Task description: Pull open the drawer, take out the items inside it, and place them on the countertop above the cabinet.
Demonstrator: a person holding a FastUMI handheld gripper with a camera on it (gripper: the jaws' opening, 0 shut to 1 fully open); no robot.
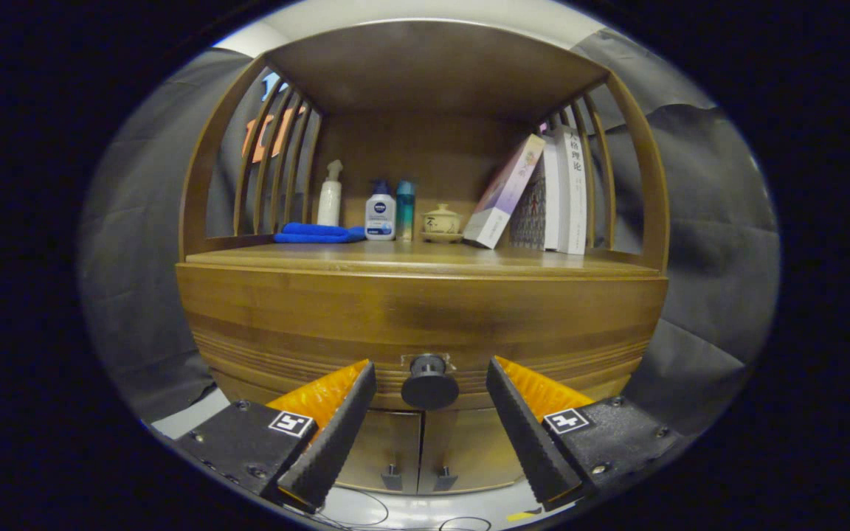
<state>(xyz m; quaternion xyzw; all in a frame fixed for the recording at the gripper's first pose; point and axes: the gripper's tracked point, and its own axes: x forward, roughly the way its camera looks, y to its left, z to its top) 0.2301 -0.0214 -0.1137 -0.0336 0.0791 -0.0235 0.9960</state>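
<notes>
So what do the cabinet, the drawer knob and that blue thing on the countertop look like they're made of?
Cabinet: looks like brown wood or bamboo with a satin varnish; streaky grain and a soft sheen show.
Drawer knob: matte black, round, plastic or painted metal; I can't tell which. It sits between the open fingers of the hand-held gripper.
Blue thing: a folded cloth, soft-edged and dull, probably microfibre or towel fabric.

Countertop (pixel 425 258) bears cloth (pixel 314 233), bottles (pixel 380 214), teacup (pixel 441 221), books (pixel 543 195)
</notes>
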